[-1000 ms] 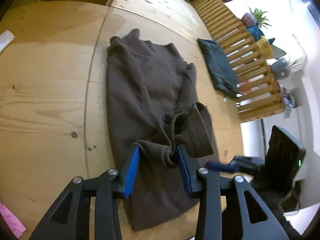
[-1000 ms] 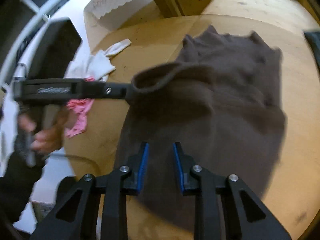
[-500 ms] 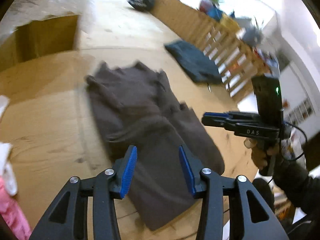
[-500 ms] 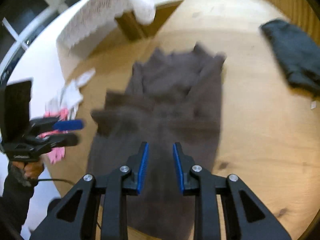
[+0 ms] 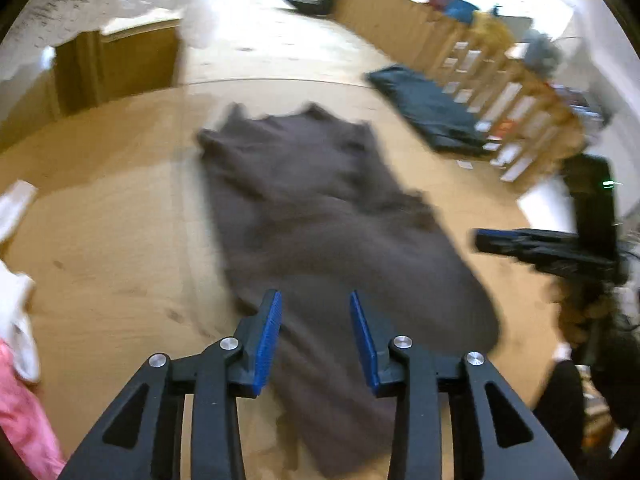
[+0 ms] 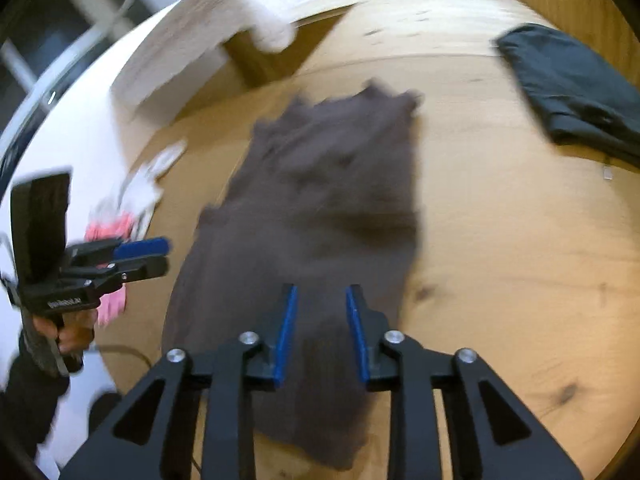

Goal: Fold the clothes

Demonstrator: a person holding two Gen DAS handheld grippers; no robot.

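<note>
Soft brown garment [image 5: 320,232] lay long & rumpled on pale wood table [image 5: 112,248]. Left gripper [image 5: 316,336] & right gripper [image 6: 320,328] hovered at 6 o'clock, tongs spread, holding nothing. Dk folded cloth [image 6: 576,88] at 2.

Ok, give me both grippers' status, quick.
Left gripper: open, holding nothing, above the brown garment.
Right gripper: open, holding nothing, also over the garment.

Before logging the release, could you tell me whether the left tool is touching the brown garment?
Apart: the right wrist view shows the left tool beside the brown garment.
</note>
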